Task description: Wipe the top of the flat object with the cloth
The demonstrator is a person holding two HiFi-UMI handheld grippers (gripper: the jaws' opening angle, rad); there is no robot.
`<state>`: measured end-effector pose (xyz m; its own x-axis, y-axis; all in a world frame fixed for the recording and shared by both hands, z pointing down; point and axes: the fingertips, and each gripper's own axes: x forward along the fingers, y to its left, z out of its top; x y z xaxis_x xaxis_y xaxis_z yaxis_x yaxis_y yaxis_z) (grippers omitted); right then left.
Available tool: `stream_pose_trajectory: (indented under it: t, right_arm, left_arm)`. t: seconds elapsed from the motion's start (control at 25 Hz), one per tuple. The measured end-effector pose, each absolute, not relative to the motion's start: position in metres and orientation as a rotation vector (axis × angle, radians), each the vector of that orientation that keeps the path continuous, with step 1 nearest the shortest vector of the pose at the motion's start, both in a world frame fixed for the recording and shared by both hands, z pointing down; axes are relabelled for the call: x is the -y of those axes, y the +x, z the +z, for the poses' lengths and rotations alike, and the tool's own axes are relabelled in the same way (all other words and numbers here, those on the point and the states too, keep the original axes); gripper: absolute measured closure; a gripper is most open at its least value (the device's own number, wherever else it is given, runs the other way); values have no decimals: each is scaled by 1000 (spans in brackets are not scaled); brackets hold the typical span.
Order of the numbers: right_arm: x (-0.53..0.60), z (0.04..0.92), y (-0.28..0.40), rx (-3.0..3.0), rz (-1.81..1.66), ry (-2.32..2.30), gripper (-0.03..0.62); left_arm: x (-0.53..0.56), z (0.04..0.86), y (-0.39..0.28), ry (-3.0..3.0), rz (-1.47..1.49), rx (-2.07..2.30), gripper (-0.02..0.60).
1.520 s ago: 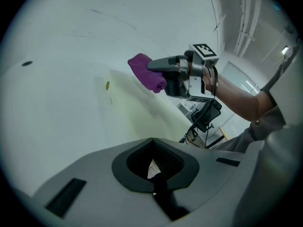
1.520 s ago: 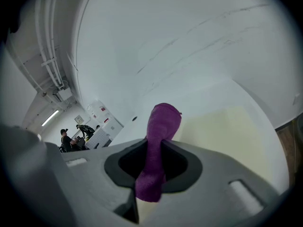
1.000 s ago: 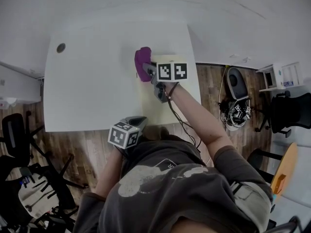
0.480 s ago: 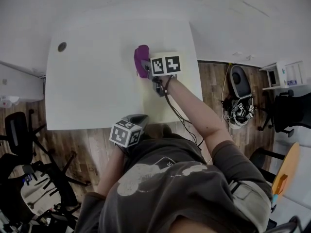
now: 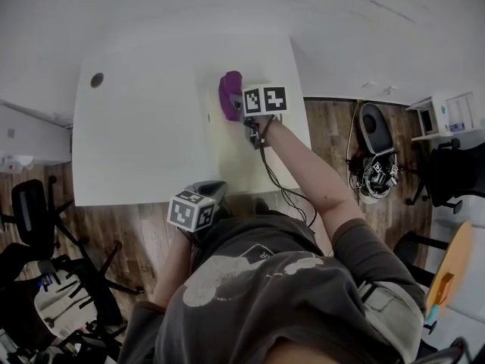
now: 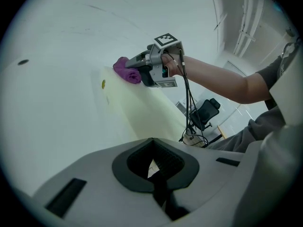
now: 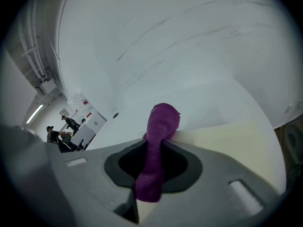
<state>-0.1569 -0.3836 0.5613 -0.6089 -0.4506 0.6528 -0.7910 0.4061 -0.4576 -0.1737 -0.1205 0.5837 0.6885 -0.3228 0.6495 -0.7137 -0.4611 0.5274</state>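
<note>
Room is plentiful on the white counter (image 5: 136,127): its whole left half lies bare, with only a small round hole (image 5: 96,80) near the far left corner. The flat object (image 5: 242,158), a thin, pale yellow, smooth sheet, lies along the counter's right edge and reaches almost to the near edge. My right tool (image 7: 151,174) is clamped on the purple cloth (image 5: 229,93), a nubbly terry roll pinched between the dark pads. Its free end presses down at the sheet's far left corner and spills a little onto the white surface. The right gripper view shows the cloth running right through the jaws. The head view shows only its bunched end beyond the marker cube. My left tool (image 6: 154,174) has its jaws brought together on nothing and hangs off the counter's near edge, above the wood floor (image 5: 129,226). Only the left gripper view catches a small yellow-green speck (image 6: 103,83) by the sheet's left edge.
</note>
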Motion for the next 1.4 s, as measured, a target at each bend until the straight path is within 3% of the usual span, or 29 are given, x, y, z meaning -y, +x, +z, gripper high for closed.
stream_pose_trajectory:
  t: [1.4]
  right_arm:
    - [404, 569, 9, 2099, 1010, 1316, 519]
  left_arm:
    - [119, 583, -172, 2036, 642, 931, 571]
